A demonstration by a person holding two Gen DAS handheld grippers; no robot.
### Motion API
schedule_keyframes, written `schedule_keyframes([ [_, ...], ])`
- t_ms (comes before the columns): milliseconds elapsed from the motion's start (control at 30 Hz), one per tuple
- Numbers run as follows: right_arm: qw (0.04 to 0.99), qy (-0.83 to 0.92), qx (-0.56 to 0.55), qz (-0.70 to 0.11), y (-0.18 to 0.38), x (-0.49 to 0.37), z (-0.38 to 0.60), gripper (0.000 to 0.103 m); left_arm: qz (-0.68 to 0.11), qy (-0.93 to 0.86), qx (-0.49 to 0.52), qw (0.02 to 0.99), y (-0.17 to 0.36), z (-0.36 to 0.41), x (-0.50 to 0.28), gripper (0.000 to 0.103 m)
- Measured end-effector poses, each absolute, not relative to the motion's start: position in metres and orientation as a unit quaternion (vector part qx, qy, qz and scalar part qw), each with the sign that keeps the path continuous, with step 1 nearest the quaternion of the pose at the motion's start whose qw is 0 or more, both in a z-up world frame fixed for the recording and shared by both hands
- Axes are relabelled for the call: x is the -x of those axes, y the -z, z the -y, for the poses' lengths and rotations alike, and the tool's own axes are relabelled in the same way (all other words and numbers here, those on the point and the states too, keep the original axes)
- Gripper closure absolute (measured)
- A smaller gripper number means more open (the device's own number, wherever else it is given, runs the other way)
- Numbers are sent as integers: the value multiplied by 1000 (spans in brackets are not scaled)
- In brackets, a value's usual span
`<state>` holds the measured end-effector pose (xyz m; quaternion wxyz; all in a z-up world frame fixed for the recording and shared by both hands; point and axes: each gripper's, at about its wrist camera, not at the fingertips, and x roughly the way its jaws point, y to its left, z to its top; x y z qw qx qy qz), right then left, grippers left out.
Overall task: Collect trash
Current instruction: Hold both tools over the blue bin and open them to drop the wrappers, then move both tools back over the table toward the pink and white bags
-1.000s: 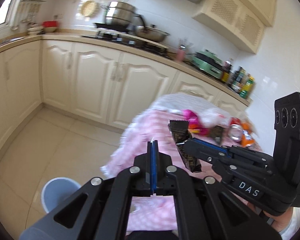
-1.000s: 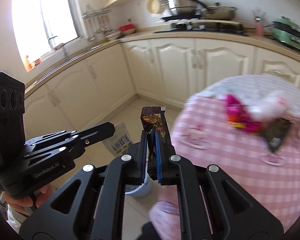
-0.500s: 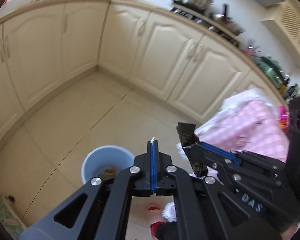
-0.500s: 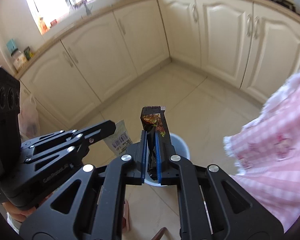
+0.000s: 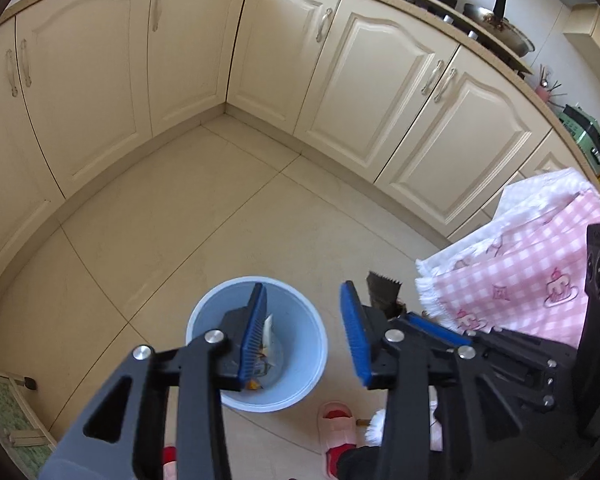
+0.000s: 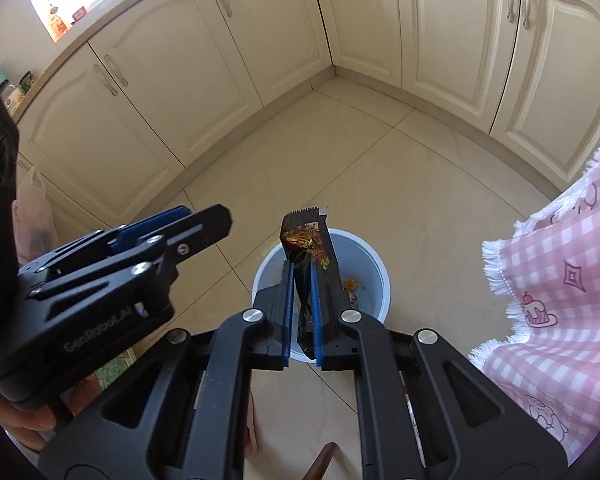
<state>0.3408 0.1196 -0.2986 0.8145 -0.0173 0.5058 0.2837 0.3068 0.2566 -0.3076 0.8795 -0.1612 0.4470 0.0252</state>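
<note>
Right wrist view: the dark snack wrapper (image 6: 306,256) stands upright, long axis along the fingers, pinched in the right claw (image 6: 302,304). The pale blue bin (image 6: 376,264) on the floor sits directly below and just beyond it, so letting go should drop it inside. To the left, the left claw (image 5: 304,332) is spreading over the same bin with nothing between its pads, paper scraps lying beneath it.

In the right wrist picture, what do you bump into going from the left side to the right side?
Left gripper → dark snack wrapper held by the right gripper over the blue bin → pink checked tablecloth.
</note>
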Motion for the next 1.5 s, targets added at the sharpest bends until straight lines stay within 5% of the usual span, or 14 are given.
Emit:
schedule_keyframes([
  [833, 830, -290, 21, -476, 290, -351, -146, 93, -431, -67, 204, 877, 301, -295, -286, 60],
  [967, 837, -285, 20, -467, 282, -350, -141, 73, -426, -67, 204, 879, 293, -294, -284, 59],
  [1500, 883, -255, 10, -394, 197, -303, -65, 60, -394, -39, 156, 905, 222, -227, -253, 51],
])
